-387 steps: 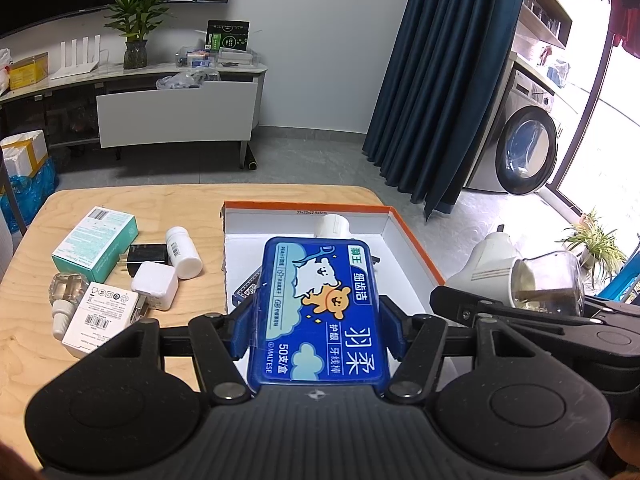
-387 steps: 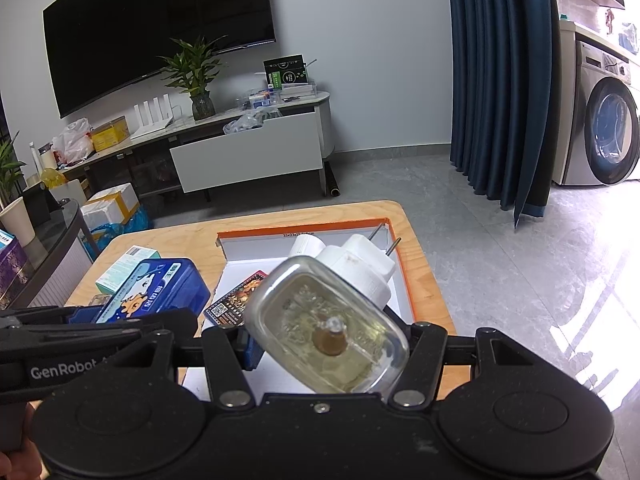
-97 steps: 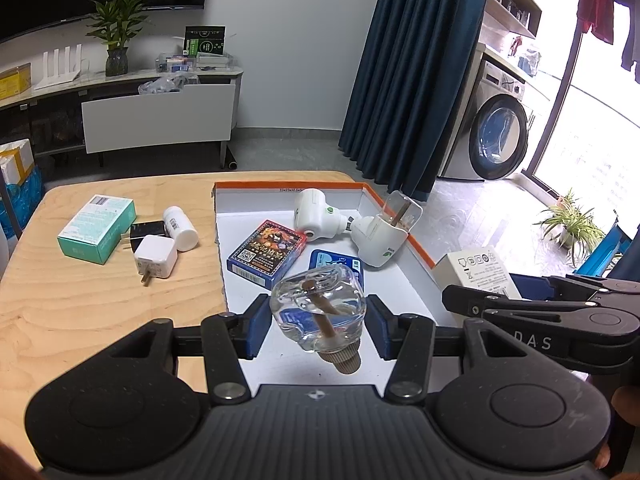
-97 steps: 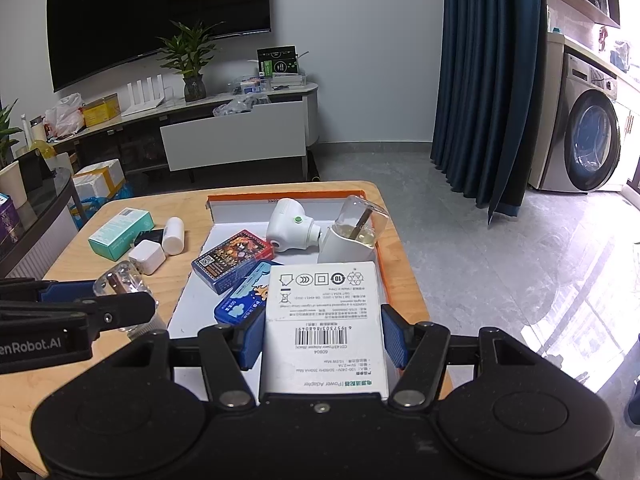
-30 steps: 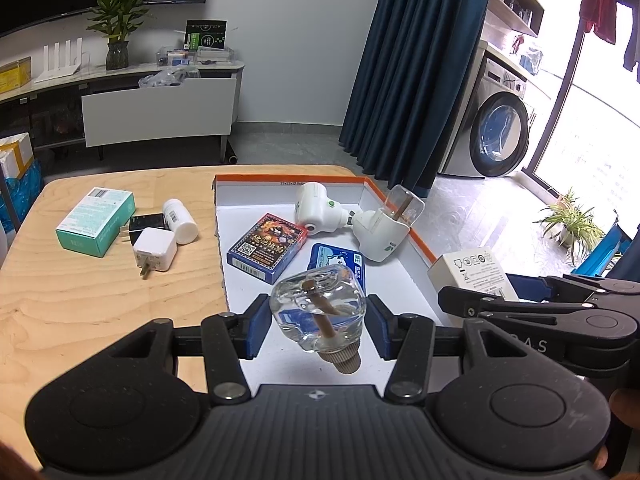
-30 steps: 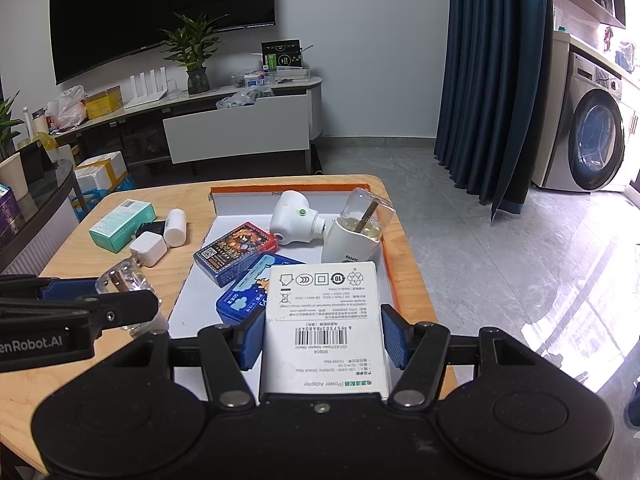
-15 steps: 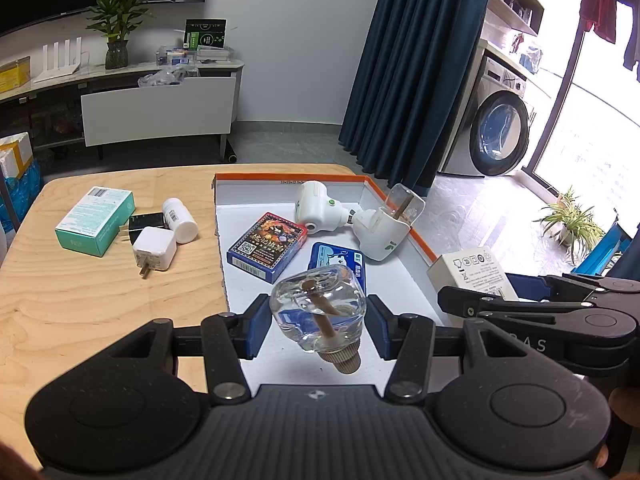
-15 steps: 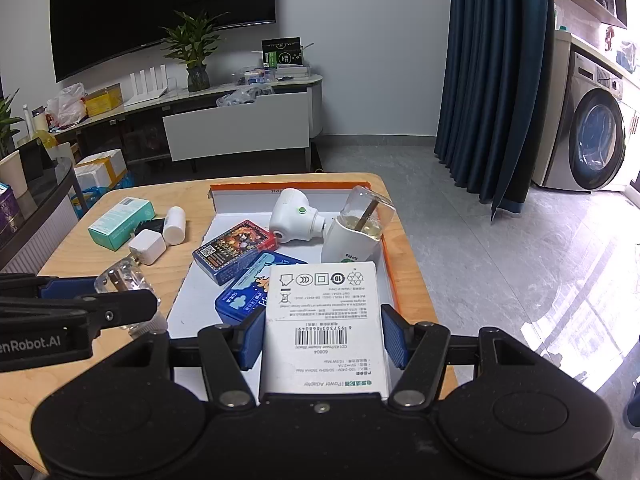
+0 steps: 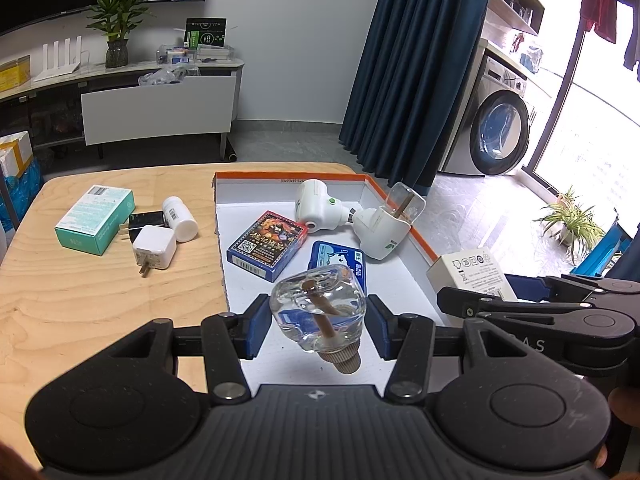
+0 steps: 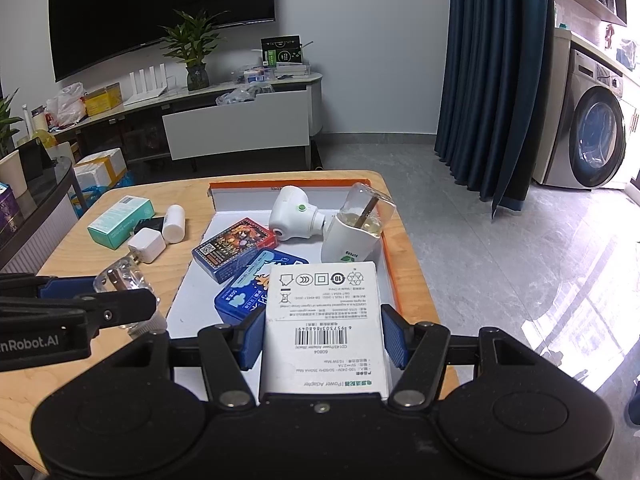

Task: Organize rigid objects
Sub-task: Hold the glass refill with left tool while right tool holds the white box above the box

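Left wrist view: clear glass bottle [image 9: 318, 307] w/ brown wick and tan screw neck sits centre-low in frame, clamped between the blue pads [image 9: 256, 326] of the left gripper [image 9: 318, 330], jaws closed in tight on it, bottle tipped neck-down over the near end of the white tray [image 9: 256, 300] w/ orange rim. In the tray, just above the bottle: blue tin [image 9: 338, 258], card box [image 9: 267, 245] to its left, two white plug-in units [image 9: 320, 206] and [image 9: 384, 232] toward upper right, the second w/ a clear bottle on top, leaning at the tray's right wall. Left of the tray on the wood table [image 9: 80, 292]: white charger [image 9: 154, 247], black adapter [image 9: 146, 220], small white bottle [image 9: 180, 219], teal box [image 9: 95, 219], all close together. Right wrist view: white adapter box [image 10: 324, 328], barcode label up, fills centre-low of frame, gripped at its sides by the right gripper [image 10: 324, 340], jaws about half spread and pressing on the box, held above the tray's near right part. Left gripper and its bottle show at lower left there, well apart from the box.
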The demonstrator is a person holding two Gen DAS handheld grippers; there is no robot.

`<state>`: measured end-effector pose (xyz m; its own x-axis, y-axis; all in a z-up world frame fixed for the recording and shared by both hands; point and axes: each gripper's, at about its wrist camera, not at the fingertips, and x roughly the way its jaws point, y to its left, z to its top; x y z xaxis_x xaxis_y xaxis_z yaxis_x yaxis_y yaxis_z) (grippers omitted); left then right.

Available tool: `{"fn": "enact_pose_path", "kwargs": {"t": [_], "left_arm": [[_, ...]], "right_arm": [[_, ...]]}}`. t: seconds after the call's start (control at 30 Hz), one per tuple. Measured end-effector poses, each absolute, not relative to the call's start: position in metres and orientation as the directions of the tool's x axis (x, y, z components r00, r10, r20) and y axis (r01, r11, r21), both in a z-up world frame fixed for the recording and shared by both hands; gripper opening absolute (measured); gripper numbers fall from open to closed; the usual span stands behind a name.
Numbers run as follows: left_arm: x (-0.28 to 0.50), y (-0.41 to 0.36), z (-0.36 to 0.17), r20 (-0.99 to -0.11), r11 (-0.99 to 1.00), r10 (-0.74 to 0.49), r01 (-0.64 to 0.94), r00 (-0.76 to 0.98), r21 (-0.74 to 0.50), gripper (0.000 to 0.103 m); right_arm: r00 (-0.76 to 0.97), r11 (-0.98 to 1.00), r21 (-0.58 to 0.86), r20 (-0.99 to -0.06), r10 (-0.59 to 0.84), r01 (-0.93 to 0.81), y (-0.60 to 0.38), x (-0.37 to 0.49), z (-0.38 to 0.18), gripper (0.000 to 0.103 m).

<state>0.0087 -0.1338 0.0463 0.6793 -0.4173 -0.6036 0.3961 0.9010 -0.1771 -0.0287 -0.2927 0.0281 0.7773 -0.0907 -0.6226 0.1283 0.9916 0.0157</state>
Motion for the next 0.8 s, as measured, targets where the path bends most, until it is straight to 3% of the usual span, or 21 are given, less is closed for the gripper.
{"fn": "enact_pose_path", "kwargs": {"t": [0.8], "left_arm": [[0.0088,-0.1327,0.0431,-0.611,0.901,-0.417,0.394,0.673,-0.181,0.051]], "right_arm": [[0.768,0.992,0.019,-0.635,-0.087,0.128,-0.2958,-0.0281,0.0235,0.072]]}}
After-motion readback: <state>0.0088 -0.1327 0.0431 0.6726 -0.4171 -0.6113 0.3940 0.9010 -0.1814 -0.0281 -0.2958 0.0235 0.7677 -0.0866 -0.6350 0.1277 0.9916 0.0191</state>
